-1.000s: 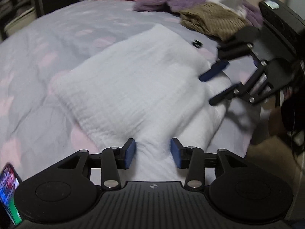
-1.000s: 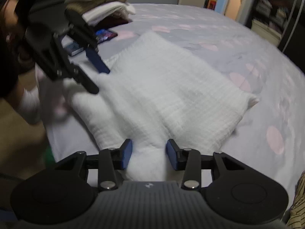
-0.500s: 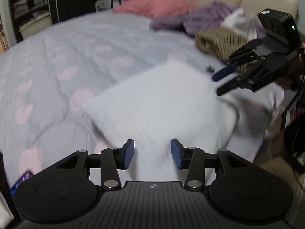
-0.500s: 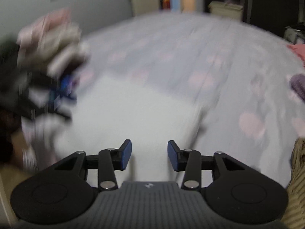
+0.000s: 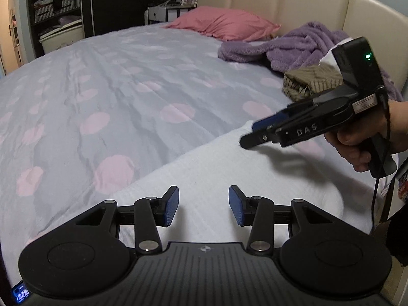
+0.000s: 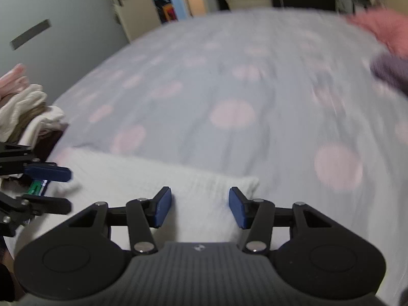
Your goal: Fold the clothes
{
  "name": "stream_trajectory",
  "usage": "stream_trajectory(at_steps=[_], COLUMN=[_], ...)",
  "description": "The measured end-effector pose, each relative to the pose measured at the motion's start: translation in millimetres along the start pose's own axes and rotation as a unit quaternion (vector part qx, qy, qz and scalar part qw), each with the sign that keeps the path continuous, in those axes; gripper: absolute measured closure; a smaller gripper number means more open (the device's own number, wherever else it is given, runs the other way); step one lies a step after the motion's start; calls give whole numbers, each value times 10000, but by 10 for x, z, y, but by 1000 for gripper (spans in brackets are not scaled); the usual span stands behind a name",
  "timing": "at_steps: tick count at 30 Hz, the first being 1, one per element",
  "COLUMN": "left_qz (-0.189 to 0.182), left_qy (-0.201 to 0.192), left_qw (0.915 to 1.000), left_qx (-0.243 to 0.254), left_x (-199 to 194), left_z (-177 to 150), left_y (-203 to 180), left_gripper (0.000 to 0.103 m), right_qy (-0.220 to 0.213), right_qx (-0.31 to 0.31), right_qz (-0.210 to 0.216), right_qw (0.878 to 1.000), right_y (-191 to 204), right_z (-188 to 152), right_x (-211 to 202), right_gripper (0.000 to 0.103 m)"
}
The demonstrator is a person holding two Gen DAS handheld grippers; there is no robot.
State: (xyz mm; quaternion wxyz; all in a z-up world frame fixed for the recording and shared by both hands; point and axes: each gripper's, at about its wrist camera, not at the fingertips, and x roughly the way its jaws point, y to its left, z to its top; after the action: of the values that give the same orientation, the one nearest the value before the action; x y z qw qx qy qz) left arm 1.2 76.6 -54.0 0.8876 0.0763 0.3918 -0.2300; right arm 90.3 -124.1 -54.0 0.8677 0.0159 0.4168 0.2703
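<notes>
I see a folded white garment (image 5: 229, 168) lying flat on the bed (image 5: 114, 97), at the near edge closest to me. The bed has a pale lilac cover with pink spots.

My left hand-held gripper (image 5: 203, 206) hovers just above the near part of the garment, its blue-padded fingers spread wide apart and holding nothing.

My right hand-held gripper (image 6: 200, 209) is likewise wide open and empty, above the garment's corner (image 6: 248, 182). In the left wrist view it appears from the side at the right, gripped by a hand (image 5: 367, 137), pointing left over the garment's far edge; whether it touches the cloth I cannot tell.

Farther up the bed lie a pink pillow (image 5: 224, 24), a purple fleecy blanket (image 5: 293, 46) and a crumpled olive striped garment (image 5: 308, 81). In the blurred right wrist view, a stack of folded pale clothes (image 6: 23, 109) sits at the left.
</notes>
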Motion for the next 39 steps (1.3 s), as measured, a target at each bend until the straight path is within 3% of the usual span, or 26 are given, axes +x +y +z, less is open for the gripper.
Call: stream_trajectory(at_steps=[2, 5, 8, 12, 17, 22, 25, 30, 37, 39], left_qz=[50, 172, 7, -212, -539, -945, -914, -915, -855, -763], left_qy=[122, 197, 258, 339, 538, 885, 1256, 1402, 1373, 1337], left_qw=[9999, 9996, 9983, 9929, 9808, 9632, 9529, 9485, 9426, 9514], left_qx=[-9, -66, -518, -1119, -1795, -2357, -2604, -2689, -2921, -2668], left_x=[27, 3, -80, -190, -258, -221, -100, 16, 183, 200], left_z=[-39, -91, -136, -197, -315, -497, -560, -583, -710, -686], left_y=[26, 108, 281, 511, 753, 925, 941, 899, 895, 830], left_gripper=[62, 62, 62, 55, 54, 47, 47, 45, 34, 33], right_qy=[96, -135, -306, 99, 443, 804, 914, 1147, 1230, 1272], right_qx=[139, 493, 1013, 1651, 1486, 1394, 1077, 1102, 1253, 1157], right_qz=[-182, -367, -25, 633, 767, 911, 862, 984, 1034, 990], right_qw=[9997, 9980, 9944, 9842, 9849, 9827, 9862, 9824, 9790, 9801], right_y=[-89, -151, -262, -456, -505, -478, -379, -296, -272, -242], right_z=[-29, 5, 10, -89, -206, -349, -384, -491, -611, -592], right_x=[7, -159, -318, -427, -483, -436, -376, -237, -85, -78], right_gripper=[45, 37, 26, 18, 17, 17, 17, 16, 2, 1])
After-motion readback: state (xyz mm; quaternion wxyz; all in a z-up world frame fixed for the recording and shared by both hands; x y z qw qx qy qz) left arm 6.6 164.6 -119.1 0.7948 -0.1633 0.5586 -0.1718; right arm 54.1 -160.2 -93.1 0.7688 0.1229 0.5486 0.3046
